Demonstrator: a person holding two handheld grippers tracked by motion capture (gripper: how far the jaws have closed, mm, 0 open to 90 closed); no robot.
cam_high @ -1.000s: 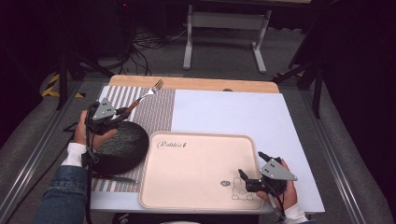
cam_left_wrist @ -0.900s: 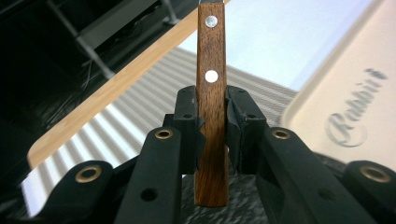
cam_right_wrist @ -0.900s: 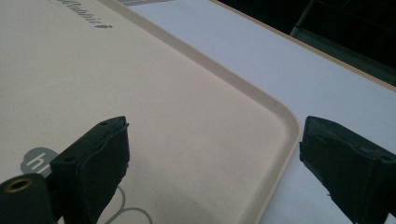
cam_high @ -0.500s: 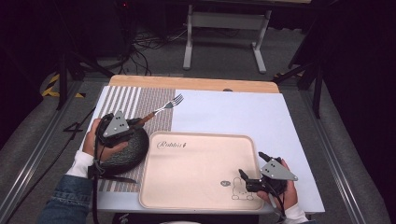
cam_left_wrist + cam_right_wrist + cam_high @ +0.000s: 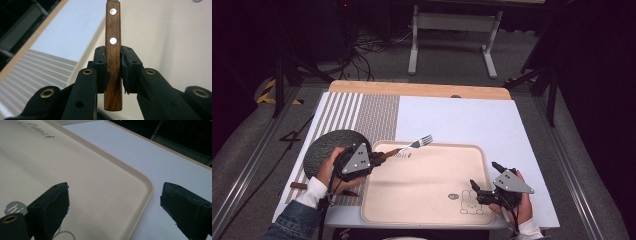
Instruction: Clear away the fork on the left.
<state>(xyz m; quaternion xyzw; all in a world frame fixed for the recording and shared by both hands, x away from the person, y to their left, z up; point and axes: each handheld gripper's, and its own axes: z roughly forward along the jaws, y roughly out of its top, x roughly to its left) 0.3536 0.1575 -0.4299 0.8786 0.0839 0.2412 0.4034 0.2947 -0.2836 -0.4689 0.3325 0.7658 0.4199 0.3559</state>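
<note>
High view: left of the beige tray point(image 5: 422, 210) sits a dark round mat point(image 5: 324, 150). The left gripper point(image 5: 379, 159) clamps a wooden-handled fork point(image 5: 412, 146), tines above the tray's far-left rim. At the tray's near-right corner, the right gripper point(image 5: 484, 179) gapes empty.

Counted around the one beige tray point(image 5: 422, 195): one fork point(image 5: 412, 146) with a wooden handle reaches over the tray's far left corner, one dark round mat point(image 5: 324, 150) lies just left of the tray, and one striped placemat point(image 5: 362, 112) spreads beyond the tray's left side. One brown handle point(image 5: 298, 185) pokes out left of the tray near its front corner. Two tongs stand by, the left tongs point(image 5: 373, 161) at the tray's left edge and the right tongs point(image 5: 484, 181) at its front right corner, all on one white surface point(image 5: 462, 120).
</note>
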